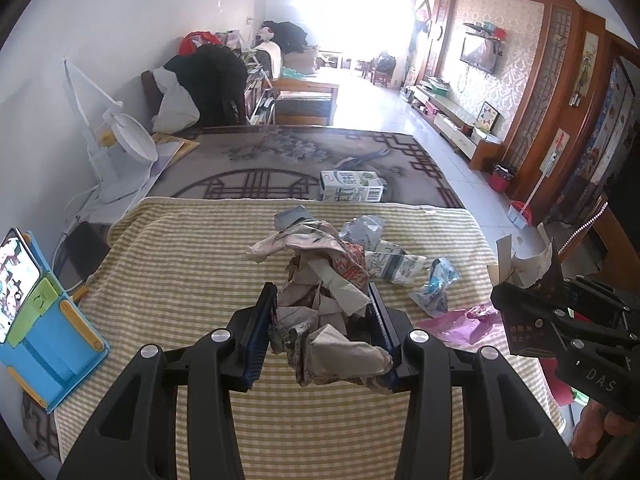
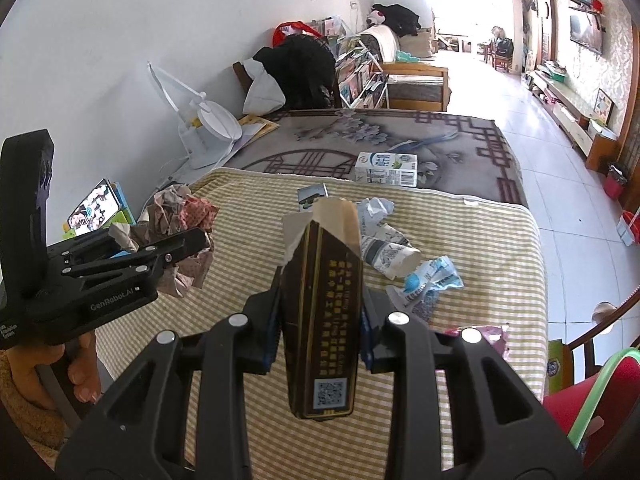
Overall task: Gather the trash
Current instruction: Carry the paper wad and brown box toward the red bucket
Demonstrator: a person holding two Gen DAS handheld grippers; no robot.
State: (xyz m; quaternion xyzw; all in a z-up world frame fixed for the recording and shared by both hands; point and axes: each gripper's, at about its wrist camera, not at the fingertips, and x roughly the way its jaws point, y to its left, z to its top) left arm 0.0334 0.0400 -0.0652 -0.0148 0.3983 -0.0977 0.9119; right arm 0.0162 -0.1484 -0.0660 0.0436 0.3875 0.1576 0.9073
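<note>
Trash gripped in both grippers above the striped cloth

Left wrist view: left gripper (image 1: 322,312) is clamped on a crumpled paper wad (image 1: 320,312), which bulges out between and ahead of the fingers. Beyond it on the yellow striped cloth (image 1: 180,260) lie loose wrappers (image 1: 394,264), a blue-white packet (image 1: 438,284) and a pink bag (image 1: 460,322) towards the cloth's right edge. A milk carton (image 1: 351,186) lies on its side just past the cloth's far edge, on the patterned blanket (image 1: 300,152). A phone (image 1: 16,276) leans in a blue stand (image 1: 52,336) at the left edge. The right gripper (image 1: 560,312) shows at the right, a dark box in it.

Right wrist view: right gripper (image 2: 320,308) is closed tight on a dark box (image 2: 324,312) with gold print, its torn end pointing away. The left gripper (image 2: 176,256) is at the left with the paper wad (image 2: 180,216); a hand (image 2: 48,372) grips its handle. Wrappers (image 2: 384,248) and the carton (image 2: 386,170) lie beyond.
</note>
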